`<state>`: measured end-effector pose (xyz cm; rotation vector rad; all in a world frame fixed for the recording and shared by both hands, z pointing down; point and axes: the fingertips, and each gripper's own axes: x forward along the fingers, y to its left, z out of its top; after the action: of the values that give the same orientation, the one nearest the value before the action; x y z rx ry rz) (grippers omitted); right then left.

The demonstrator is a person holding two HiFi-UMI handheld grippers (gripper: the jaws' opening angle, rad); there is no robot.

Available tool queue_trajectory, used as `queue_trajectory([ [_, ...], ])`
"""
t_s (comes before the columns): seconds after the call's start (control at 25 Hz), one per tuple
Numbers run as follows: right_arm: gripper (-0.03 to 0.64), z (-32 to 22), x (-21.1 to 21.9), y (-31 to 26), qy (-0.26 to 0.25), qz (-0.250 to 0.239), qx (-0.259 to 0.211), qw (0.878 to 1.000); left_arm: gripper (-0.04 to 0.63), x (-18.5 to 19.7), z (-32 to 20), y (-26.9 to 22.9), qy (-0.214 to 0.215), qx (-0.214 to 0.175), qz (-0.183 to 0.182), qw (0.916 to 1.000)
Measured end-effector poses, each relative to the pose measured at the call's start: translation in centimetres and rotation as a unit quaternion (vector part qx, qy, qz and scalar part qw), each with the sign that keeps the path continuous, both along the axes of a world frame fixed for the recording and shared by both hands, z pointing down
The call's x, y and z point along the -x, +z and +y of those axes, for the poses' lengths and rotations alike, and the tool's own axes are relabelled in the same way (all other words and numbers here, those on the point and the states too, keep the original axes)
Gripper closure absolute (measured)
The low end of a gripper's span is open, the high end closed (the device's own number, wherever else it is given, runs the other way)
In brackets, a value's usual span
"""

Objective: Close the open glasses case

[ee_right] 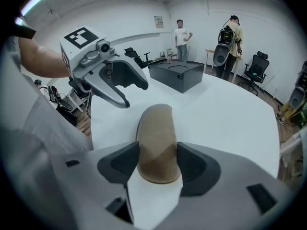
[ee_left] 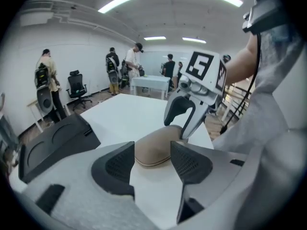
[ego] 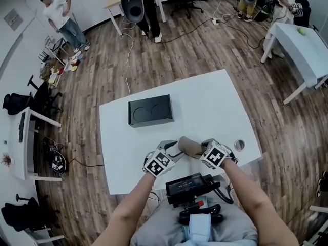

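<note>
The glasses case [ee_right: 156,143] between the jaws is tan with a paler seam — the table [ego: 205,101] under it white. The pads [ee_left: 117,166] are black, finely dotted; the box [ego: 149,110] beyond them black; the marker cube [ego: 158,164] black-and-white squares.

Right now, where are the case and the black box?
case [ee_right: 156,143]: right gripper view, middle of its tan top.
box [ego: 150,110]: head view, its top face.
</note>
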<state>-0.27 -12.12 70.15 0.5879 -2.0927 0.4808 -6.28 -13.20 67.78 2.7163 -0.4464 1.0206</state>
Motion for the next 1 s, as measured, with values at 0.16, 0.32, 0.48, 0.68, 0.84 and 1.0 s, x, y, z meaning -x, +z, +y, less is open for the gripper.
queue_trajectory([
  [0.16, 0.383, -0.2, 0.6, -0.5, -0.004, -0.007, -0.012, 1.000, 0.376, 4.0, 1.5, -5.2, -0.145, 0.040, 0.149, 0.9773],
  [0.32, 0.383, 0.7, -0.5, 0.2, 0.001, 0.004, 0.007, 1.000, 0.376, 7.8, 4.8, -8.3, -0.266, 0.076, 0.253, 0.9271],
  [0.48, 0.383, 0.8, -1.0, 0.4, 0.009, 0.000, 0.001, 1.000, 0.376, 8.6, 7.3, -8.8, -0.290, 0.052, 0.227, 0.9283],
  [0.68, 0.383, 0.7, -1.6, -0.5, 0.031, -0.014, -0.038, 0.999, 0.376, 8.9, 6.6, -9.7, -0.297, 0.031, 0.235, 0.9250],
  [0.84, 0.383, 1.3, -2.2, -3.8, 0.097, -0.113, -0.047, 0.988, 0.376, 8.3, 7.2, -10.0, -0.286, 0.036, 0.238, 0.9274],
  [1.0, 0.383, 4.1, -1.4, -10.1, 0.169, -0.309, -0.024, 0.936, 0.376, 7.7, 7.7, -10.4, -0.266, 0.041, 0.238, 0.9331],
])
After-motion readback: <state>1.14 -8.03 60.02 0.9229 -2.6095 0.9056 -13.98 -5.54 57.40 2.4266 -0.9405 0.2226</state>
